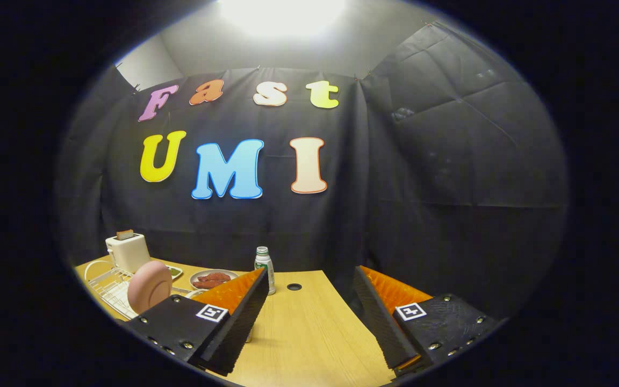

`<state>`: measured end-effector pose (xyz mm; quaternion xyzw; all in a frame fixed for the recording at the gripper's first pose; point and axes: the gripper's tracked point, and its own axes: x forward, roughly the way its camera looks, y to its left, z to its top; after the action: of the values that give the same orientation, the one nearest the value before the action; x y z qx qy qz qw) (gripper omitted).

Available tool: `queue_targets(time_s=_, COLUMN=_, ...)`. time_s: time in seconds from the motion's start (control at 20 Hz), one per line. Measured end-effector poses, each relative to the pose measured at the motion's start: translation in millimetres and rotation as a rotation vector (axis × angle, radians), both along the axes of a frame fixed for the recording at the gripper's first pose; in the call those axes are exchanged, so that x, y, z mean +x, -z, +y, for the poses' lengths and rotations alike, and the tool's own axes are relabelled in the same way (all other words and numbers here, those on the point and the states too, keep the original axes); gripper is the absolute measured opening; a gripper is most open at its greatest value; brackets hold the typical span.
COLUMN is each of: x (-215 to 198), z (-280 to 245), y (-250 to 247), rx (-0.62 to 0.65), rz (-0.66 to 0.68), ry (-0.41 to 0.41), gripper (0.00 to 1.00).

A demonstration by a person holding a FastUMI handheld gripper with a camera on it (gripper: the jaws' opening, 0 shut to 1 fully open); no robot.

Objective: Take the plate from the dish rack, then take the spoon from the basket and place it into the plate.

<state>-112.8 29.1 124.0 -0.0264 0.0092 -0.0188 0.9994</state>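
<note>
Both fingers of the gripper (pixel 309 317) spread wide, holding nothing; pink plate (pixel 149 286) stands in dish rack (pixel 106 287), lower left, beside the left finger.

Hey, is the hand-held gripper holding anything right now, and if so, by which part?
Nothing is held. The hand-held gripper is open, its fingers spread over bare light wooden table; the round pink plate stands in the white wire dish rack.

Pink plate (pixel 149 286), white wire dish rack (pixel 106 285), cream toaster (pixel 127 251), pale wood table (pixel 309 333), green-capped white bottle (pixel 264 274)
</note>
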Motion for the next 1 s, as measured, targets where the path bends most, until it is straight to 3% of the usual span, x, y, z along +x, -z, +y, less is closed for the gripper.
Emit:
queue_targets(time_s=0.65, x=-6, z=154, y=-51, rx=0.081, rz=-0.039, ry=-0.262, gripper=0.98)
queue_targets(time_s=1.0, x=27, z=223, y=-23, rx=0.111, rz=0.114, ry=-0.384, gripper=0.98)
